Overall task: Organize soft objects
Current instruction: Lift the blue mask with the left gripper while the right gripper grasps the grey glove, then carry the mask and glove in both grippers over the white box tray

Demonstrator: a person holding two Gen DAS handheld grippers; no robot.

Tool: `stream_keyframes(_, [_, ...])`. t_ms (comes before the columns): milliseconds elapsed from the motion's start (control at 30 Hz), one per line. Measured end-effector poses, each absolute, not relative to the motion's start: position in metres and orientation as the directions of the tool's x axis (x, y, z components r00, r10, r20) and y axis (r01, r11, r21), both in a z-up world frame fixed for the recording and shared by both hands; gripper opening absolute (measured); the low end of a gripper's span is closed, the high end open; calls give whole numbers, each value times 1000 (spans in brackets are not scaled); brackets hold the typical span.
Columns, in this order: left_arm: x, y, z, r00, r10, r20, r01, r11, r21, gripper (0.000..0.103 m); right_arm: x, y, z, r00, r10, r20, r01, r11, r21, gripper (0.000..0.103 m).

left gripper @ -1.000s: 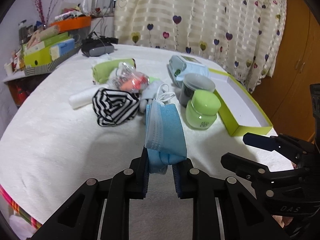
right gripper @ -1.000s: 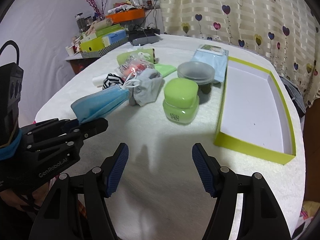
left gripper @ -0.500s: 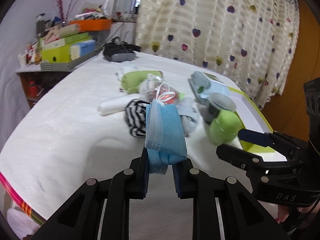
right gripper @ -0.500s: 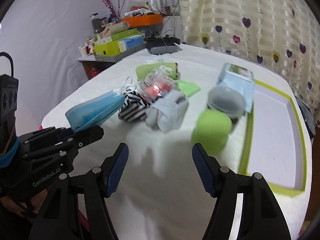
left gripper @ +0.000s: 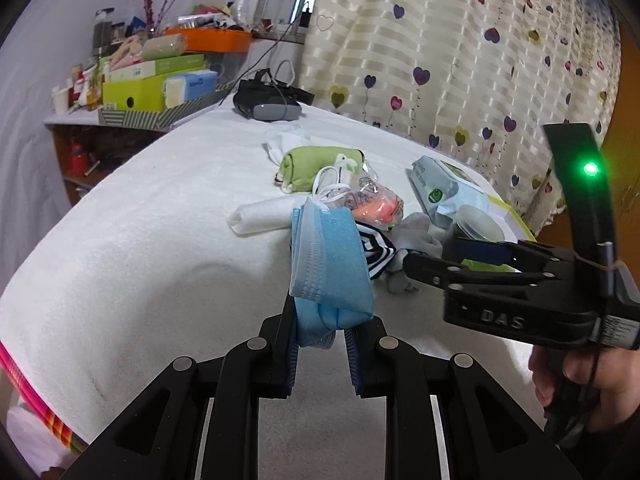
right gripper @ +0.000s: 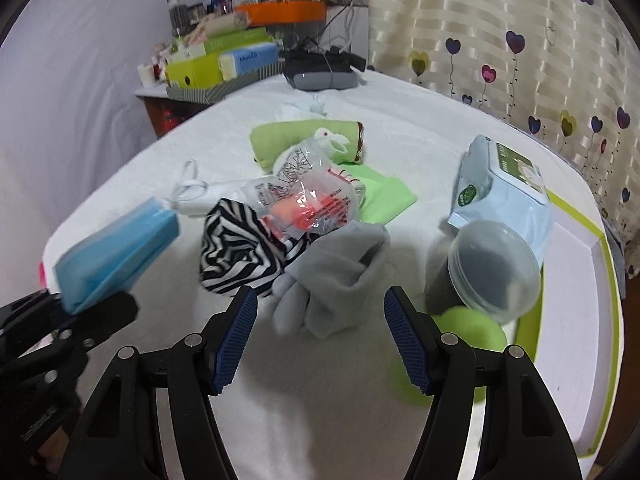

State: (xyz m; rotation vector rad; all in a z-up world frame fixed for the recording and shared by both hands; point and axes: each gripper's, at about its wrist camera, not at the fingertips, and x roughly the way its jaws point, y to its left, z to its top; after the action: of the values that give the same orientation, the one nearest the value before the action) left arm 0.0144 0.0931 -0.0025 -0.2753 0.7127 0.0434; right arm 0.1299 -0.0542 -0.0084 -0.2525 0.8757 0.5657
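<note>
- Folded blue pleated face mask (left gripper: pixel 330 264): light, limp cloth, clenched at its lower fold in the left gripper (left gripper: pixel 320 344), held above the white towel-covered table (left gripper: pixel 132 264).
- Right gripper (right gripper: pixel 320 336) is released, with its jaws wide, hovering before the grey fleece sock (right gripper: pixel 340 276).
- The sock looks soft and squashy; its bunched middle would be the best place to pinch.
- Black-and-white striped cloth (right gripper: pixel 236 252) touches the sock's side, and the grey lidded jar (right gripper: pixel 488 276) stands near; bare table lies nearest the camera.
</note>
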Motion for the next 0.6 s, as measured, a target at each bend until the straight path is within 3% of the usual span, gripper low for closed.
stream_keyframes(133, [16, 96, -6, 756, -60, -652, -136, 960, -246, 19, 138, -45, -17, 504, 307, -808, -566, 824, -40, 67])
stream_keyframes(400, [18, 97, -7, 755, -64, -653, -136, 958, -251, 19, 136, -31, -22, 504, 280, -817, -609, 786, -106, 32])
stream_keyframes(600, [18, 96, -5, 762, -54, -646, -141, 959, -246, 19, 131, -39, -9, 534, 306, -788, -609, 786, -107, 23])
